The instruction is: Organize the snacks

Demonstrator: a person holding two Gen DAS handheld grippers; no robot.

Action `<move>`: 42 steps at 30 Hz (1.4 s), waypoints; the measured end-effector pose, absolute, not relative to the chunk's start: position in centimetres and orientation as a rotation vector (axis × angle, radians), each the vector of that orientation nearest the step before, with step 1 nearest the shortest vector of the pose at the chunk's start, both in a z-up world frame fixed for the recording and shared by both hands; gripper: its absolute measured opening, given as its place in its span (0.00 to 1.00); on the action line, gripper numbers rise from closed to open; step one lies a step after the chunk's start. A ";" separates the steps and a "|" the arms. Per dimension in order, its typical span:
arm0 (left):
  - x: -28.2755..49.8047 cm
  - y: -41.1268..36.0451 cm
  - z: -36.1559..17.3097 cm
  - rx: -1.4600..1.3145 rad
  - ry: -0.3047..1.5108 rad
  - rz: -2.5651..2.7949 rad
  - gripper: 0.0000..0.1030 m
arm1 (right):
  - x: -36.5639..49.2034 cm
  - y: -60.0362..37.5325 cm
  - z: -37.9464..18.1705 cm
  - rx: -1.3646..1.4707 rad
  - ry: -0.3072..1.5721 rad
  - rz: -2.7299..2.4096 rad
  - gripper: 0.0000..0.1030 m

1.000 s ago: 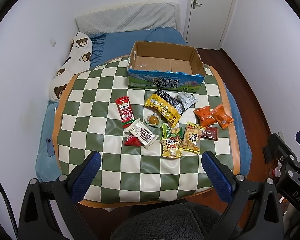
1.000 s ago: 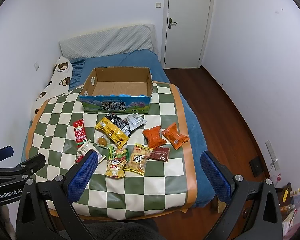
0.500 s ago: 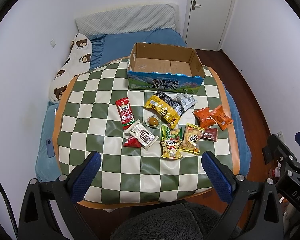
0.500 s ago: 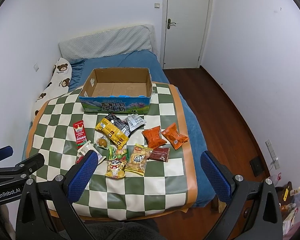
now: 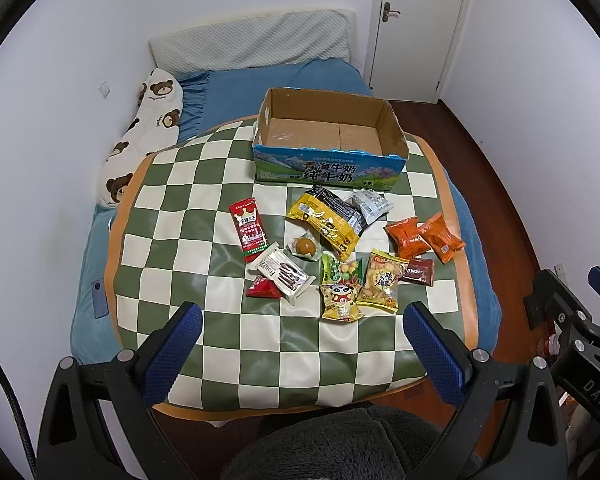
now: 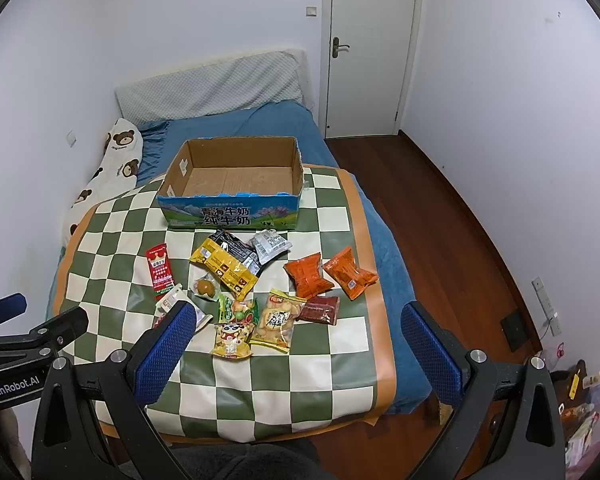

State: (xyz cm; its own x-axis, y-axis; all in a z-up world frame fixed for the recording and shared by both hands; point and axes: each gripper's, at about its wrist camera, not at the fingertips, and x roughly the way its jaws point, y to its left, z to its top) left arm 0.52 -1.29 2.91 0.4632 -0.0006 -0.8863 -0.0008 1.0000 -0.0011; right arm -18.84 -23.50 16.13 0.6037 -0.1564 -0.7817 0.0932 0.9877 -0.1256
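Note:
Several snack packets lie in a loose cluster on a green-and-white checked mat [image 5: 204, 208] [image 6: 324, 376]: a red packet [image 5: 249, 229] [image 6: 159, 271], a yellow packet [image 5: 325, 222] [image 6: 225, 267], two orange packets [image 5: 424, 236] [image 6: 328, 274], a panda packet [image 5: 340, 302] [image 6: 231, 340]. An empty open cardboard box [image 5: 328, 140] [image 6: 232, 180] stands at the mat's far edge. My left gripper [image 5: 300, 352] is open and empty, above the mat's near edge. My right gripper [image 6: 296, 352] is open and empty, likewise held back from the snacks.
The mat lies on a blue bed [image 5: 260, 80] with a bear-print pillow [image 5: 144, 132] at the left. A white wall is on the left, wooden floor [image 6: 452, 216] on the right, a shut door [image 6: 368, 44] at the back. A grey fuzzy surface [image 5: 340, 444] lies below the grippers.
Both views have shifted slightly; the snacks and box sit a little higher in frame. Nothing on the mat has moved. Both grippers stay open.

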 end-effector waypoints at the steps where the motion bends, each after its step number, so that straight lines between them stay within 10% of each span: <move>1: 0.5 -1.3 2.9 -0.001 1.090 0.000 1.00 | -18.8 -23.5 16.1 -0.071 0.912 -0.144 1.00; 18: 5.3 -0.3 -2.2 -0.033 1.172 0.068 1.00 | -15.3 -25.0 11.2 -0.036 0.996 -0.171 1.00; 42: 29.5 -2.1 -27.5 -0.407 1.605 0.202 1.00 | 1.5 -30.1 -24.3 0.379 1.554 -0.227 0.84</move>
State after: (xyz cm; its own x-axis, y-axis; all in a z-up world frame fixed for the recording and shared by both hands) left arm 29.50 -2.15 -27.47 -0.0323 -0.1370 -0.9900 -0.3783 0.9185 -0.1148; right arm 1.48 -30.07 -24.33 0.0129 0.0953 -0.9954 0.3766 0.9217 0.0931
